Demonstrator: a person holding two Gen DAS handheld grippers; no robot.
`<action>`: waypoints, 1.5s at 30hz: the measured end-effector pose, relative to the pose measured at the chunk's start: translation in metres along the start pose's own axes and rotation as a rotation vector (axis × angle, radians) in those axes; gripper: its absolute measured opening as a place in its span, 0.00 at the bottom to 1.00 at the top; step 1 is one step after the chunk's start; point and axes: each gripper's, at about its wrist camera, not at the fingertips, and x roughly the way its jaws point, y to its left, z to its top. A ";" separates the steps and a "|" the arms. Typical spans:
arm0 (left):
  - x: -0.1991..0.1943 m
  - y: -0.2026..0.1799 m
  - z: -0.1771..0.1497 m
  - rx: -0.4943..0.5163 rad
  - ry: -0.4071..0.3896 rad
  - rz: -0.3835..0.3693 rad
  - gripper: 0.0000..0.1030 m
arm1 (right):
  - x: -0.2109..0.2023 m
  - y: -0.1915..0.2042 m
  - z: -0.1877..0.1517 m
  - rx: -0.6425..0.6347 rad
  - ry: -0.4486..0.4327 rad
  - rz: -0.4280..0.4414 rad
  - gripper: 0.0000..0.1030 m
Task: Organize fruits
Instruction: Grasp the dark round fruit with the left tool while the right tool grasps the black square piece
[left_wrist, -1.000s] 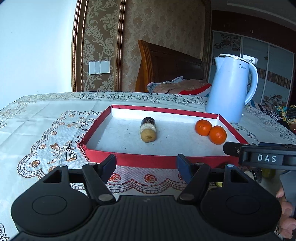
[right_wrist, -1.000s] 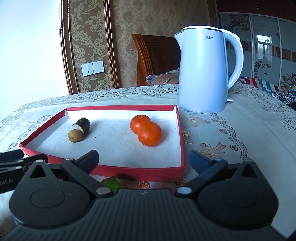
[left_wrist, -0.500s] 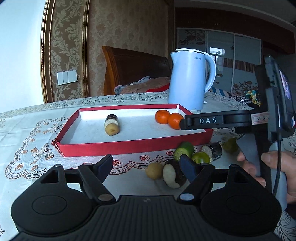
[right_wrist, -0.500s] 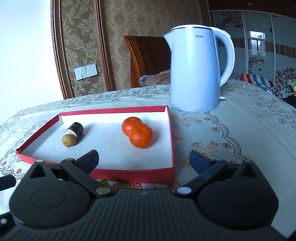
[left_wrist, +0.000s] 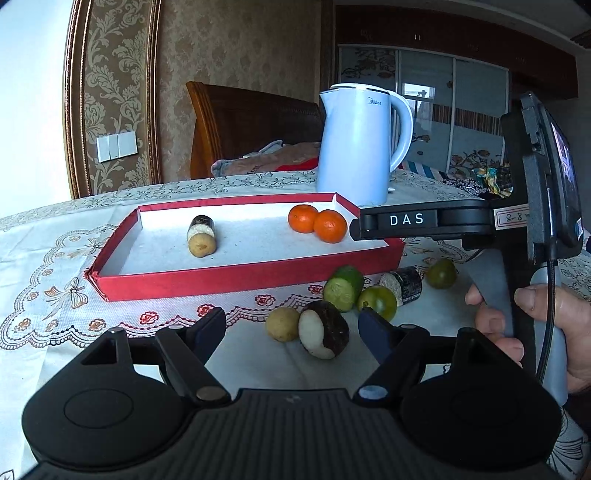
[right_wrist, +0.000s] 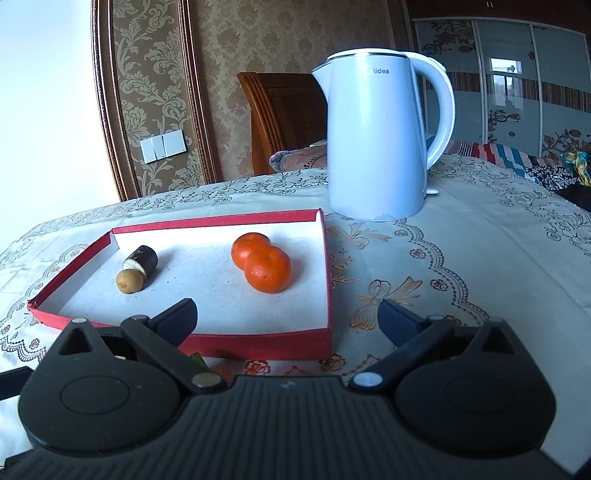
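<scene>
The left tongs (left_wrist: 291, 328) had swung off the red tray (left_wrist: 229, 282) toward the loose fruit in front of it, so the pile now showed between and beyond the tips. Their jaws had just been opening and stood apart with nothing between them; the nearest pieces lay just past the tips. This read as lining up the next pick, likely the small tan fruit (left_wrist: 282, 324) or the dark piece with a white cut face (left_wrist: 324, 334) touching it.

Inside the tray, at the left, a dark cut stub (left_wrist: 201, 225) rested against a round tan fruit (left_wrist: 201, 245); toward the right, two oranges (left_wrist: 319, 223) touched each other. So four pieces looked sorted by kind.

On the tabletop (left_wrist: 55, 258) right of the tan fruit lay a cut green piece (left_wrist: 343, 286), a round green fruit (left_wrist: 378, 302), another dark stub (left_wrist: 404, 284) and a further green fruit (left_wrist: 441, 273), all close together.

Farther right, the right tongs (right_wrist: 286, 319) hung over the tray's near wall, apart and empty, held by a hand (left_wrist: 546, 328).
</scene>
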 end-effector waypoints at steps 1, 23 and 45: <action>0.000 -0.001 0.000 0.003 -0.003 0.002 0.77 | -0.002 -0.002 0.000 0.004 -0.006 -0.003 1.00; 0.021 -0.032 0.004 -0.013 0.098 -0.077 0.77 | -0.034 -0.067 -0.017 0.109 -0.067 -0.104 1.00; 0.067 -0.034 0.018 -0.034 0.203 -0.071 0.76 | -0.045 -0.097 -0.026 0.225 -0.063 -0.060 1.00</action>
